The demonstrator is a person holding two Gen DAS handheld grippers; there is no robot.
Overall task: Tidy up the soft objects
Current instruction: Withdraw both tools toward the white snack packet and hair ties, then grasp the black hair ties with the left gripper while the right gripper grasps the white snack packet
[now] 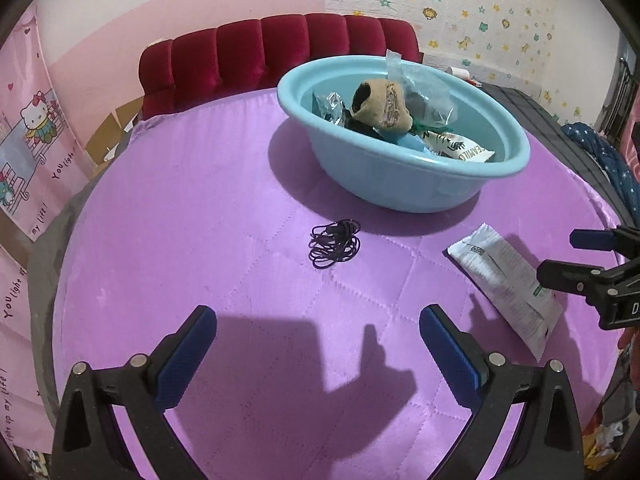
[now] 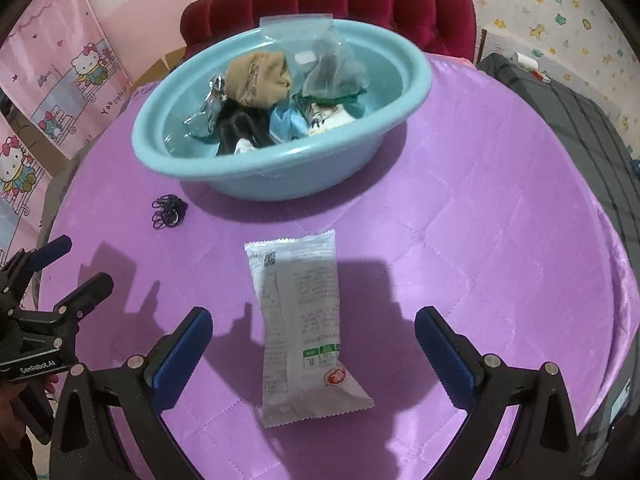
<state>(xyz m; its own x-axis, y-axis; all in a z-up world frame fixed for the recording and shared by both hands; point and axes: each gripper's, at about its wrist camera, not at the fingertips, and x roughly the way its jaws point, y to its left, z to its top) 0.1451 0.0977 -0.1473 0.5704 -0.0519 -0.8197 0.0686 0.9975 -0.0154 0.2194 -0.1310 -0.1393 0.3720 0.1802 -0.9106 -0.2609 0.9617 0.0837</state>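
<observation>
A light blue basin [image 1: 400,184] [image 2: 280,176] stands on the purple quilted cover and holds several soft items: a tan sock bundle [image 1: 384,106] [image 2: 256,78], a clear plastic bag [image 2: 332,66], a foil pouch and dark cloth. A white snack packet [image 2: 300,320] [image 1: 508,284] lies flat between the fingers of my open right gripper [image 2: 314,344]. A small coil of black hair ties [image 1: 334,244] [image 2: 168,212] lies ahead of my open, empty left gripper [image 1: 318,344]. The right gripper also shows at the right edge of the left wrist view [image 1: 560,256].
The purple cover [image 1: 200,200] spreads over a bed with a red padded headboard [image 1: 260,52] behind the basin. Grey bedding [image 2: 560,120] borders the right side. Pink cartoon curtains hang on the left.
</observation>
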